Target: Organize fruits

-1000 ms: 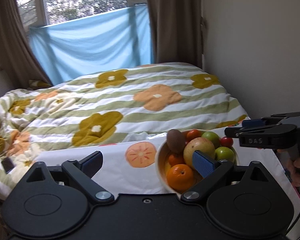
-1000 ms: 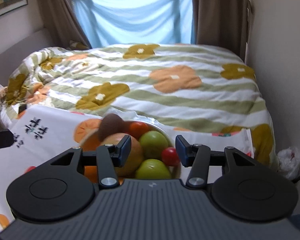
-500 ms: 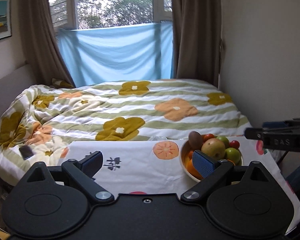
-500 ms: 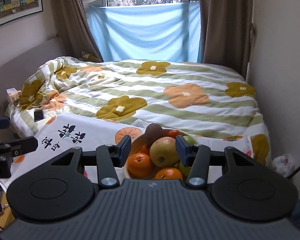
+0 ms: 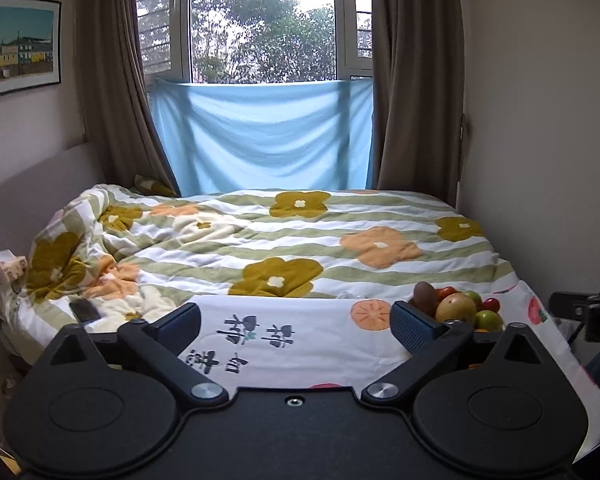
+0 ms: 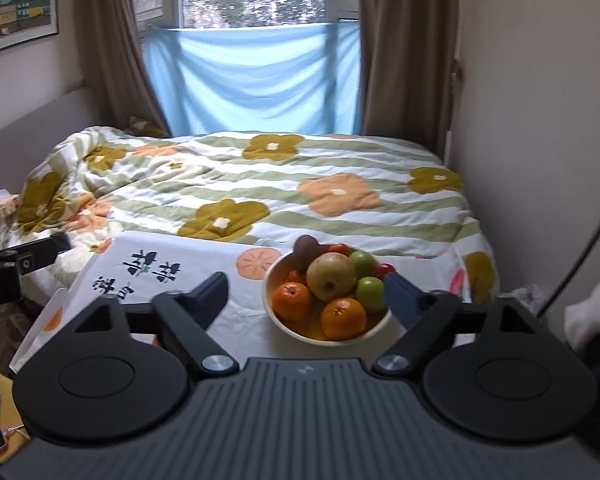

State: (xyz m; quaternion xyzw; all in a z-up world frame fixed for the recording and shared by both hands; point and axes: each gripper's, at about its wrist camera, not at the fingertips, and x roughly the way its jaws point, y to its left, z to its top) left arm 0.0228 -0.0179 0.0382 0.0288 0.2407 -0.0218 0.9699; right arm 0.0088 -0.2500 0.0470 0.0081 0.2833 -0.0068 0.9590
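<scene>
My right gripper [image 6: 306,294], its empty jaws opening wide, sits nearer the round cream ceramic fruit bowl [image 6: 274,280] just ahead than my left gripper [image 5: 296,320].

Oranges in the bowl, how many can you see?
3 at least: one orange at the bowl's front left, one at the front, and a third partly hidden behind the first. Others may lie under the pile.
</scene>
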